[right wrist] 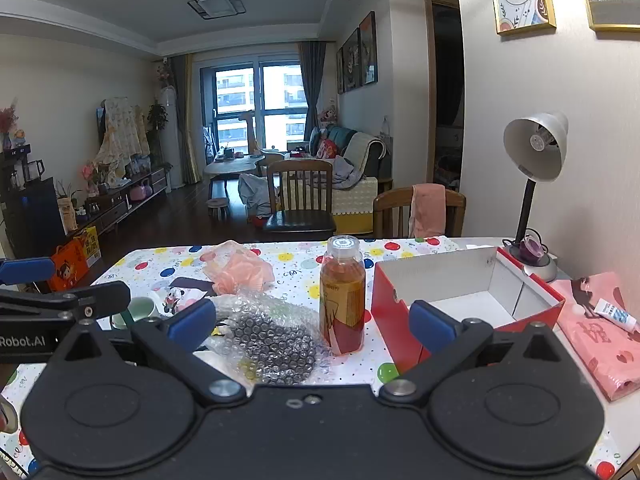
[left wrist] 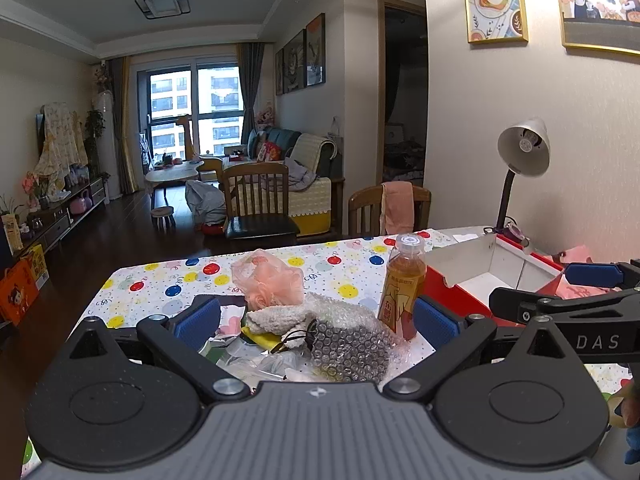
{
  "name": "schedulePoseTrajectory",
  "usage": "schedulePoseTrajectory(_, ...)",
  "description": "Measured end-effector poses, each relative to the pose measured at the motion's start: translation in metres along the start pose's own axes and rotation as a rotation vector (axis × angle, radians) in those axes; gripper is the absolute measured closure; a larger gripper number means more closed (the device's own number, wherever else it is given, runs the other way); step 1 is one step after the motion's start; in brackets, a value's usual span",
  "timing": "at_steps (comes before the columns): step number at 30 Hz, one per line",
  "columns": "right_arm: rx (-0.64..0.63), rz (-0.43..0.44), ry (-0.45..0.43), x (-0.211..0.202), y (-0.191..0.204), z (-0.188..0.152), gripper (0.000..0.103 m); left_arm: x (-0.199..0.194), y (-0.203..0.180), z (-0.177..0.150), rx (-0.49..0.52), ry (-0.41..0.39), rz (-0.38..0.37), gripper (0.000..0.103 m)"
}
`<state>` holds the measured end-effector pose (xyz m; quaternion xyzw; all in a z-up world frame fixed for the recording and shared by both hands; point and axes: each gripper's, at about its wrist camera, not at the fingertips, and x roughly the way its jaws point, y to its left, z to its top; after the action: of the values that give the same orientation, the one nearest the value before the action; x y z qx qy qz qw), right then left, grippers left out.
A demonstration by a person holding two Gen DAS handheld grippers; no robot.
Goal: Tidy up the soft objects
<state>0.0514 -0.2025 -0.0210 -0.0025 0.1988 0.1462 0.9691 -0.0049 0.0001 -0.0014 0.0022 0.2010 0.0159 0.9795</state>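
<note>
A: What sort of room is this?
B: A living room with a window at the far end, and nearest us a table under a balloon-print cloth [right wrist: 288, 258].

A: Starting at the left, what lies on it?
B: A green mug [right wrist: 138, 309] at the left edge, then a pink mesh puff in a clear bag [left wrist: 268, 276] farther back. Nearer, a whitish towel [left wrist: 276, 316] lies touching a wad of bubble wrap [left wrist: 344, 340], amid loose clear packets.

A: And the left gripper [left wrist: 316, 320]?
B: It hangs just above that heap, its jaws spread as wide as they go, nothing between the blue pads.

A: Moving right?
B: An amber drink bottle [right wrist: 343, 296] stands upright just right of the bubble wrap. Beside it sits a red box with a white inside [right wrist: 468, 292], open and tilted. A desk lamp [right wrist: 534, 184] stands behind it, by the wall.

A: The right gripper [right wrist: 312, 324]?
B: Also fully spread and holding nothing, the bottle showing between its fingers farther off. At the far right lies a pink bag [right wrist: 600, 344] with a small white tube [right wrist: 616, 314] on it.
</note>
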Motion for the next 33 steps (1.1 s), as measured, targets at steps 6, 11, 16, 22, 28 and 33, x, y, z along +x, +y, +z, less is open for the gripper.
schedulePoseTrajectory(6, -0.006, -0.001, -0.003, -0.0019, 0.001, 0.0007, 0.0, -0.0005, 0.0029, -0.0005, -0.018, -0.006, 0.003, 0.0)
schedulePoseTrajectory(11, -0.006, -0.002, -0.002, -0.0025, 0.0004, 0.0009, 0.0, -0.0015, 0.0028, 0.0002, -0.022, -0.011, 0.004, 0.0)
schedulePoseTrajectory(16, -0.005, -0.001, -0.002, -0.0019, 0.0009, 0.0003, 0.0, -0.0016, 0.0041, 0.0007, -0.026, -0.018, -0.004, 0.0)
schedulePoseTrajectory(22, -0.007, 0.002, -0.001, -0.0026, 0.0021, 0.0001, 0.0, -0.001, 0.0049, 0.001, -0.034, -0.021, -0.006, 0.0)
schedulePoseTrajectory(28, -0.008, 0.002, -0.002, -0.0031, 0.0026, 0.0008, 0.0, -0.002, 0.0047, 0.0005, -0.026, -0.033, -0.016, 0.0)
schedulePoseTrajectory(33, -0.01, 0.002, -0.002, -0.0033, 0.0029, 0.0014, 0.0, -0.0015, 0.0064, 0.0003, -0.033, -0.03, -0.027, 0.0)
